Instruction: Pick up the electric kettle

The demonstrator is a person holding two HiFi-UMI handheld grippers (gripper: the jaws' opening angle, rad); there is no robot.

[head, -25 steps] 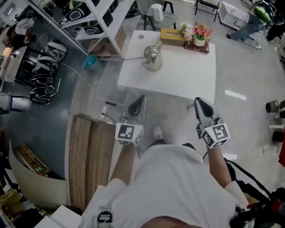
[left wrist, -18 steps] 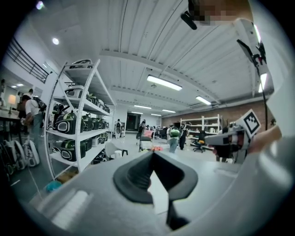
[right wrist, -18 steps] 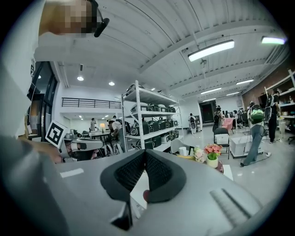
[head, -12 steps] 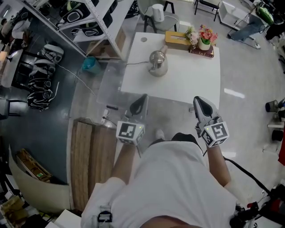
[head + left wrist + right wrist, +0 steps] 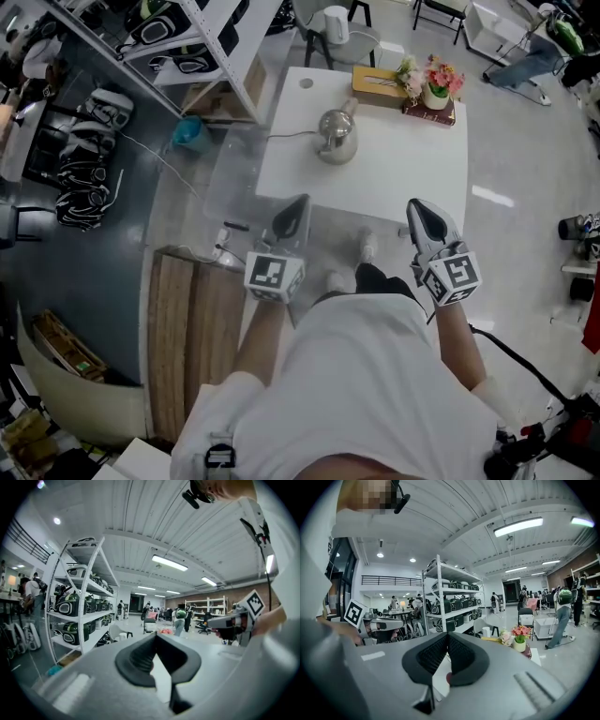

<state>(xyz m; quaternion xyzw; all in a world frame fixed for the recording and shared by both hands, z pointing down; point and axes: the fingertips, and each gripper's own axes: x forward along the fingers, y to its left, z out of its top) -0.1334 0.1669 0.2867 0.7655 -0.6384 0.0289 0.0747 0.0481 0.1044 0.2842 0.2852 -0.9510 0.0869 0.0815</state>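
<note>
- A pale polished floor (image 5: 525, 169) runs through a workshop. A white square worktop (image 5: 403, 178) sits at the upper centre of the head view, and a white metal shelf rack (image 5: 202, 37) at the upper left.
- On the worktop there are one shiny round metal electric kettle (image 5: 337, 137), one tan tissue box (image 5: 379, 81) and one pot of pink flowers (image 5: 437, 84).
- Two grippers show at mid-frame: the left gripper (image 5: 295, 208) and the right gripper (image 5: 418, 212).
- The rack is cut off by the top edge. In both gripper views I cannot pick out the kettle past the fingers.
- The left fingers (image 5: 138, 660) are pressed together with nothing between them, and the right fingers (image 5: 431, 656) likewise.
- The kettle stands on the worktop's left half. It is above and between the grippers in the frame, nearer the left one and well apart from both sets of fingers.
</note>
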